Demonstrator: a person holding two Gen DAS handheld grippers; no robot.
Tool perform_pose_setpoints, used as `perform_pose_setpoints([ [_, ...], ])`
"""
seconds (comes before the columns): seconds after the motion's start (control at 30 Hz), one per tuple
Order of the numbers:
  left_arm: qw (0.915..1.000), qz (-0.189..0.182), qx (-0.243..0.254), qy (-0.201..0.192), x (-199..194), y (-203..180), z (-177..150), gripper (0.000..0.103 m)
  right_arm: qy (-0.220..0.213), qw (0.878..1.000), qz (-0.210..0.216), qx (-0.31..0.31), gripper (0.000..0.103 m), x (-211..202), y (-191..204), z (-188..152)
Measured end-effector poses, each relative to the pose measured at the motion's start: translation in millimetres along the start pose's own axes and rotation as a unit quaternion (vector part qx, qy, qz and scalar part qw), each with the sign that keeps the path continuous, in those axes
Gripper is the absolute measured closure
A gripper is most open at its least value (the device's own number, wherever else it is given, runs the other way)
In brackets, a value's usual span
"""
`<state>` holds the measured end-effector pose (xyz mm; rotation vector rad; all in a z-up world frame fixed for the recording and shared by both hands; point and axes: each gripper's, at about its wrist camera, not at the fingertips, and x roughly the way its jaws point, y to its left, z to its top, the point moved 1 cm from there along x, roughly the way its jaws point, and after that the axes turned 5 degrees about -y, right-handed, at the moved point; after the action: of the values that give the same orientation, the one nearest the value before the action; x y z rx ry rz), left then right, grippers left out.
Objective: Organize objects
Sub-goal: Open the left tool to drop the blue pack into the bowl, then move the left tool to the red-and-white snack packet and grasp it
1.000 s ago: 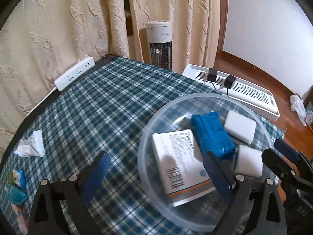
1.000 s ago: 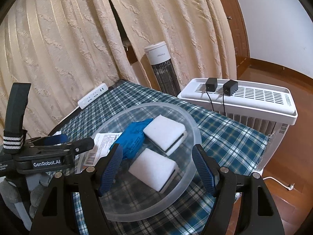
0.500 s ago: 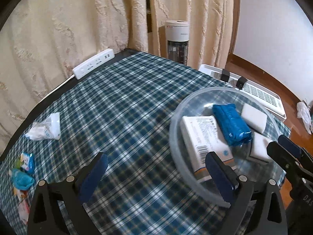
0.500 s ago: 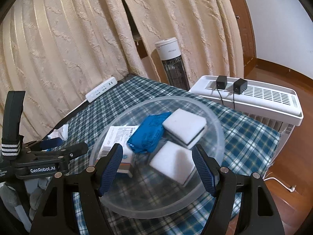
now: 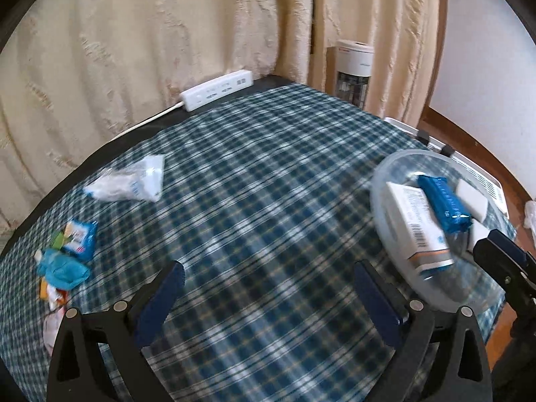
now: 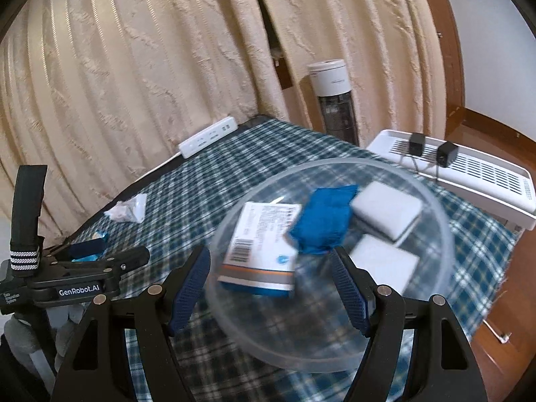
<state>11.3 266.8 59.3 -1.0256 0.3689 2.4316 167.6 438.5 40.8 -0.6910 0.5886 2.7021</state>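
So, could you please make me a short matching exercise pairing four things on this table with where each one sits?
Things:
1. blue packet
2. power strip
3. clear crumpled bag
4. white sponge

Places:
A. far table edge, by the curtain
B. alone on the cloth, outside the bowl
C. in the bowl, between box and sponge
D. in the bowl, on the side nearest the white appliance

Pairs: 1-C, 2-A, 3-B, 4-D

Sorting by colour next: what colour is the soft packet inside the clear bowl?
Blue packet; it shows best in the right wrist view.
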Motion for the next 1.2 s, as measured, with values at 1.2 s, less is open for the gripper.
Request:
perform_pose_setpoints([
  [1.2, 0.9718, 0.154, -0.178, 0.012, -42.7, 224.6, -87.1, 0.001, 0.089, 0.986, 0.114, -0.081, 0.028, 49.7, 150.0, -40.0],
])
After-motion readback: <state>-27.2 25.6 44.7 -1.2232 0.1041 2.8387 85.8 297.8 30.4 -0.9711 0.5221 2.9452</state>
